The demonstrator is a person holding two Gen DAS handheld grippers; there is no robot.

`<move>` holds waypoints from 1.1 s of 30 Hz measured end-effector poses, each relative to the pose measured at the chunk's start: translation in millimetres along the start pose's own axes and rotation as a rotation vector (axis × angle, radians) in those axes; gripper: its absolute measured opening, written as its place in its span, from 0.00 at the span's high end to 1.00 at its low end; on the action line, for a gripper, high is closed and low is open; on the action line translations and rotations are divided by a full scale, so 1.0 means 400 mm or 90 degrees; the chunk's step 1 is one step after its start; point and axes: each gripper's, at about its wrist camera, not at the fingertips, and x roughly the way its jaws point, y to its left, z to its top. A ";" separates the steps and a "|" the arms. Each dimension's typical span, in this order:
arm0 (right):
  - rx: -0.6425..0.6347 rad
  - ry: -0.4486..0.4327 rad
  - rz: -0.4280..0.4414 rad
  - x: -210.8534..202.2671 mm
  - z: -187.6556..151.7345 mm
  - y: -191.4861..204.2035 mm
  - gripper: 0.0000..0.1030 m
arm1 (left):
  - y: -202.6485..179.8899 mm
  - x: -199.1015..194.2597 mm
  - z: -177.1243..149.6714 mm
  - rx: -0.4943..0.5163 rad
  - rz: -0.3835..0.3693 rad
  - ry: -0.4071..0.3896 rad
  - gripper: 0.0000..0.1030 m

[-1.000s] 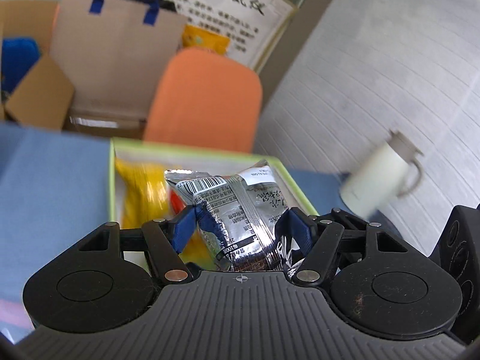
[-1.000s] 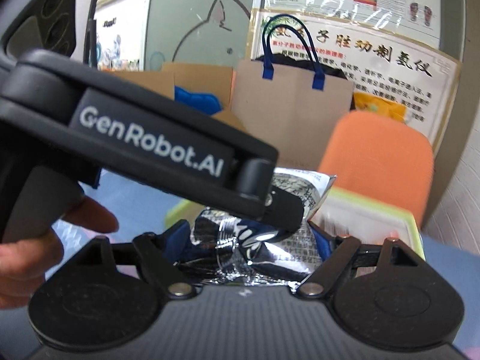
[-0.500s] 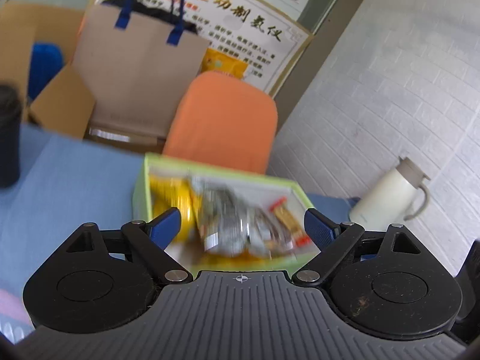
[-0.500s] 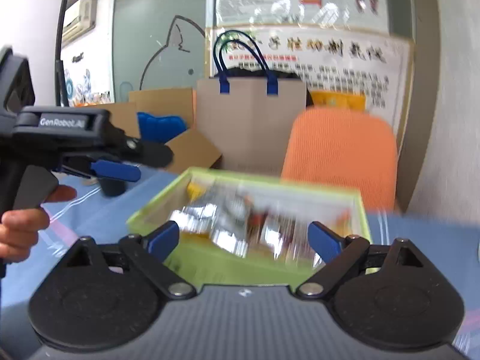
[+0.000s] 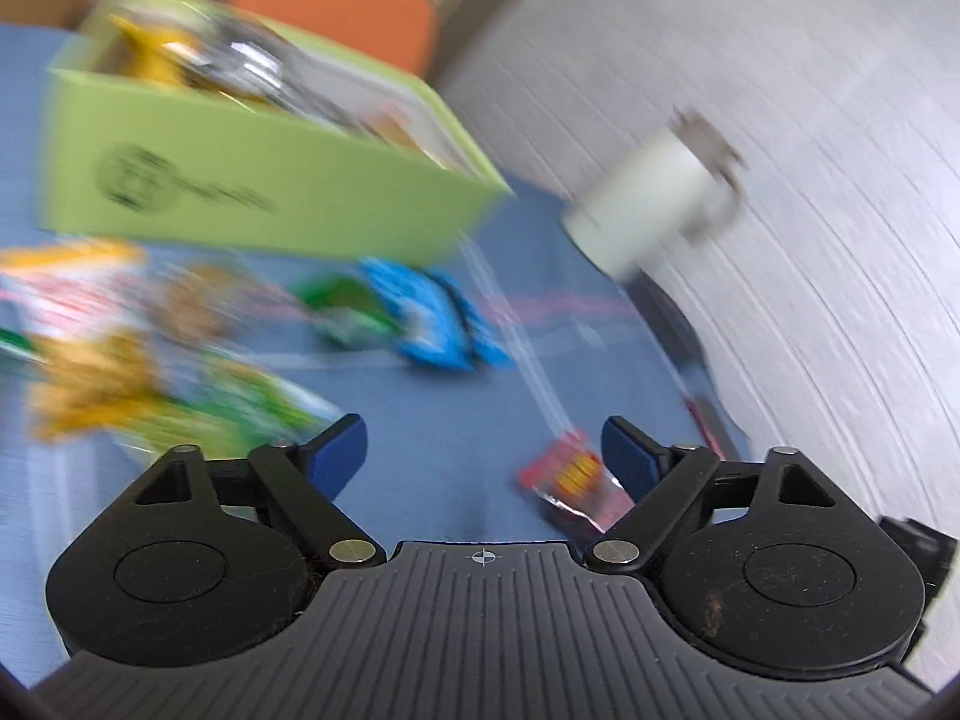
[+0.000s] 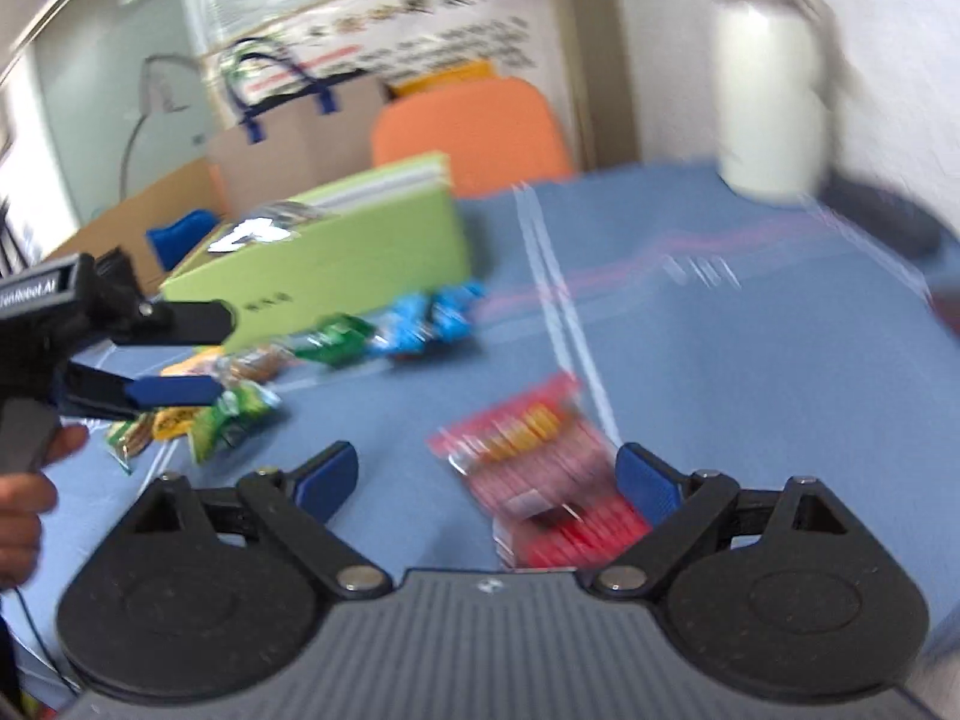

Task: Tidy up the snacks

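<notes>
The red snack packet (image 6: 540,480) lies flat on the blue surface (image 6: 750,372) just ahead of the released right tongs (image 6: 487,476), likely the next pick. The left tongs (image 5: 483,450), jaws just narrowed, hold nothing; the green box (image 5: 252,198) sits beyond them.

free: blue tablecloth (image 6: 720,372) right | blocked: green box (image 6: 360,258), jug (image 6: 768,102)
</notes>
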 end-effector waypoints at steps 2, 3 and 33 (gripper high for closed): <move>-0.015 0.002 -0.017 -0.008 -0.017 -0.016 0.11 | -0.045 0.058 -0.012 0.007 -0.021 0.038 0.31; -0.023 -0.002 -0.025 -0.009 -0.017 -0.019 0.11 | -0.065 0.081 -0.016 0.010 -0.025 0.052 0.31; -0.183 0.045 0.119 0.110 -0.048 0.205 0.10 | -0.016 0.081 -0.095 -0.046 0.070 0.079 0.65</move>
